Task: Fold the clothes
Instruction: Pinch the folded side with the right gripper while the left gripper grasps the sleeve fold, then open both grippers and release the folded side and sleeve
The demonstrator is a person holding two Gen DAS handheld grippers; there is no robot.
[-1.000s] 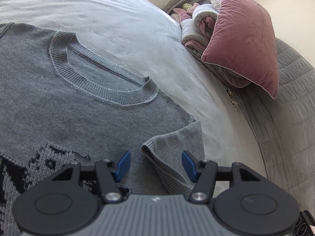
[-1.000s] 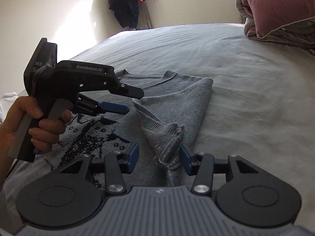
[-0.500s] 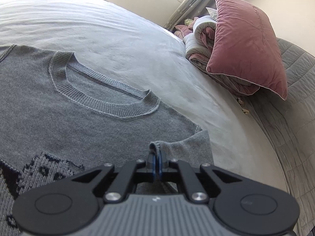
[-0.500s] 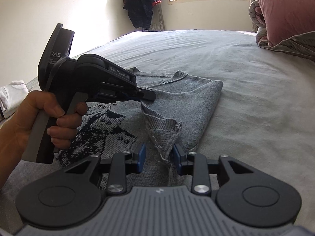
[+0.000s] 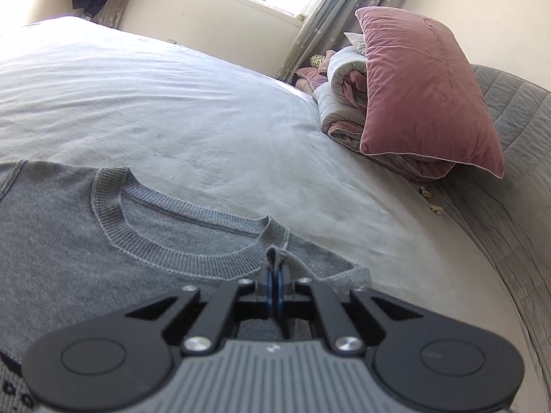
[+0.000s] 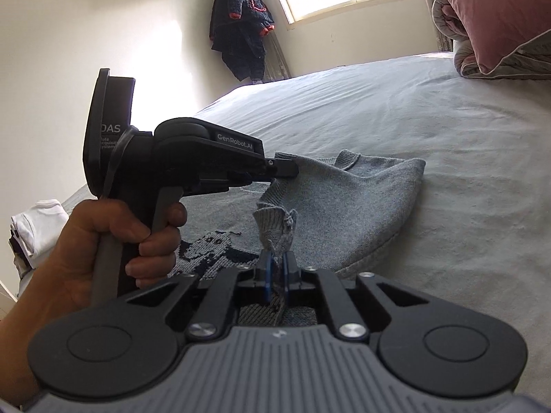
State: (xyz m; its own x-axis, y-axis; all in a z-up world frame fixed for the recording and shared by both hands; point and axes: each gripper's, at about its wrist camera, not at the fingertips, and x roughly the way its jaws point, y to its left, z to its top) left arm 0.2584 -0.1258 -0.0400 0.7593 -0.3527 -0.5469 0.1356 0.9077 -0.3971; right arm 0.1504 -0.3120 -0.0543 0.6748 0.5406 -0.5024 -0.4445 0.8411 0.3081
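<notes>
Both claws pinch the grey knitted sweater (image 5: 103, 251) with dark pattern; left claw (image 5: 274, 284) grips its folded edge; right claw (image 6: 275, 277) its ribbed cuff, on the bed (image 5: 172, 110).

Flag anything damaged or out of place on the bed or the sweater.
The grey sweater's cuff, pinched in the right gripper, looks frayed: loose threads hang from its ragged edge. The left gripper is shut on a fold near the neckline. Nothing else on the bed stands out.
</notes>
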